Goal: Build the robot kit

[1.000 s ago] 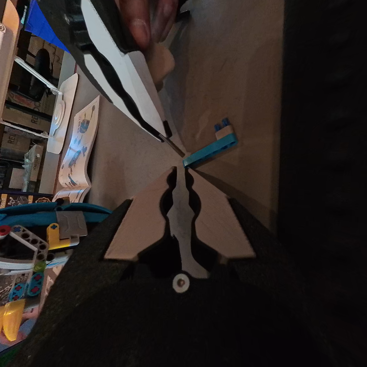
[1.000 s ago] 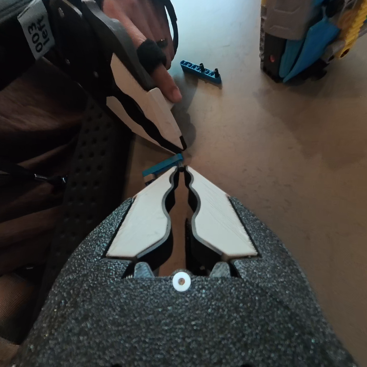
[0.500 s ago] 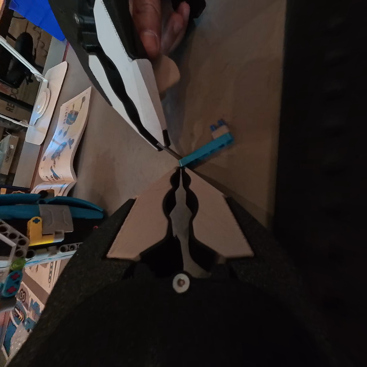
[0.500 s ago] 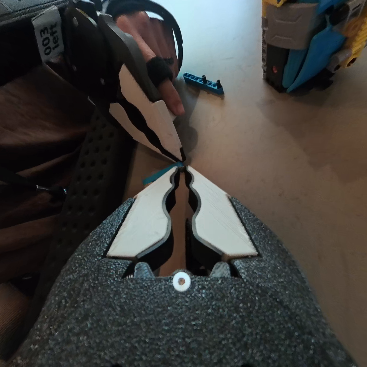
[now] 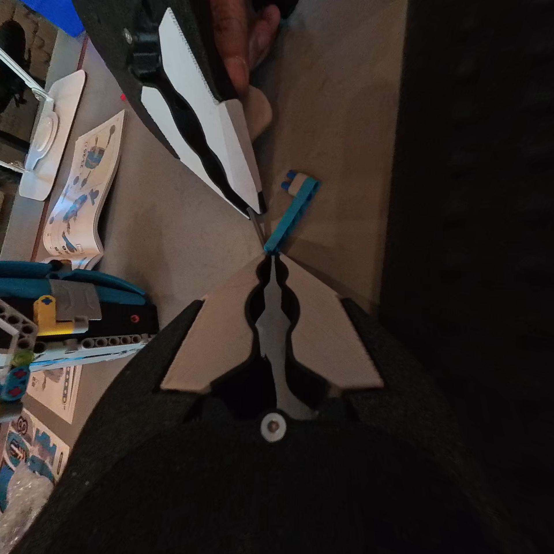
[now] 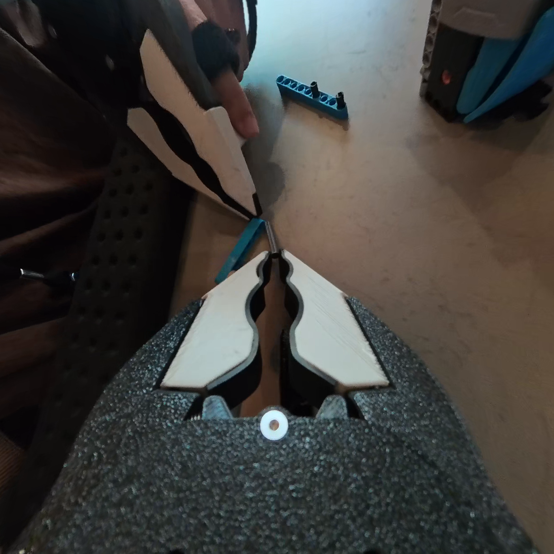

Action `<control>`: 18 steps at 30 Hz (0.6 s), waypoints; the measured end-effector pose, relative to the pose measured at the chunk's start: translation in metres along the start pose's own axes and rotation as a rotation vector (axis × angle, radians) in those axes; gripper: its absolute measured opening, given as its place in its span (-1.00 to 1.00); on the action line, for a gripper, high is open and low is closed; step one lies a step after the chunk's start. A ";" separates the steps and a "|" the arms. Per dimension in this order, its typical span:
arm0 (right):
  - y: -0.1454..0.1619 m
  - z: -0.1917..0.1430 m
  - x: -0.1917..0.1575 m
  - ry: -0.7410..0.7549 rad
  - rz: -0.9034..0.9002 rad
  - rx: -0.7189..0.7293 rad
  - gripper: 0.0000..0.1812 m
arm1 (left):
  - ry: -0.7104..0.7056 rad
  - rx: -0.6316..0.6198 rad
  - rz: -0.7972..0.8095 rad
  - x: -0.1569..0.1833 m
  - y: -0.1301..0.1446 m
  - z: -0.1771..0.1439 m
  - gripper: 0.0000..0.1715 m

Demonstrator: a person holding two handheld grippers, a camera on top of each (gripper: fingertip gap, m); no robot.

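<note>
In the left wrist view my left gripper (image 5: pixel 272 256) is shut on the near end of a teal holed beam (image 5: pixel 292 215). The beam points up and to the right, with a pale piece carrying blue pins (image 5: pixel 295 183) at its far end. My right gripper (image 5: pixel 254 209) comes in from the upper left, shut on a thin grey axle (image 5: pixel 259 227) whose tip meets the beam's held end. In the right wrist view my right gripper (image 6: pixel 274 254) holds the axle (image 6: pixel 270 238). The left gripper (image 6: pixel 256 214) holds the beam (image 6: pixel 242 248) just beyond it.
A blue beam with two black pins (image 6: pixel 311 96) lies on the tan table (image 6: pixel 389 209). A teal, black and grey brick model (image 6: pixel 479 60) stands at the right, also seen in the left wrist view (image 5: pixel 90 311). An open instruction booklet (image 5: pixel 84 195) lies beyond. A dark perforated surface (image 6: pixel 120 239) borders the table. Left and right tips are no more than a few centimetres apart.
The teal beam has swung to a steeper angle. In the right wrist view a length of axle now shows between my right tips and the beam, where they were close together before.
</note>
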State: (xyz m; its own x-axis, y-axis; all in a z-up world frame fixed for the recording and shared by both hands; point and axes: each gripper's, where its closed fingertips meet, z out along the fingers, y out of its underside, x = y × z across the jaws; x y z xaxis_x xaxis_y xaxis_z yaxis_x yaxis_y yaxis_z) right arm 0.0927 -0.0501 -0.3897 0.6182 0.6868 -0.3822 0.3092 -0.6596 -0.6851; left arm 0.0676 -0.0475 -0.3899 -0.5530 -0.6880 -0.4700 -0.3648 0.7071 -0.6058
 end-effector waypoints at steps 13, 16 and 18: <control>0.002 0.003 -0.013 -0.043 -0.070 -0.042 -0.94 | 0.010 0.016 -0.022 -0.003 0.001 0.001 -0.98; 0.001 0.003 -0.011 -0.018 -0.086 -0.037 -0.94 | 0.004 0.012 -0.017 -0.003 0.002 0.001 -0.99; 0.001 0.002 -0.011 0.011 -0.103 -0.036 -0.94 | 0.007 -0.006 -0.023 -0.004 0.004 -0.001 -0.98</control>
State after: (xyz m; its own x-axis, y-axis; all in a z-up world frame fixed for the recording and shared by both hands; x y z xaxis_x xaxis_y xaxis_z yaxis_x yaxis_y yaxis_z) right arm 0.0848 -0.0570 -0.3873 0.5899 0.7482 -0.3037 0.3974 -0.5964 -0.6974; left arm 0.0675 -0.0421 -0.3902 -0.5497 -0.7027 -0.4517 -0.3818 0.6923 -0.6123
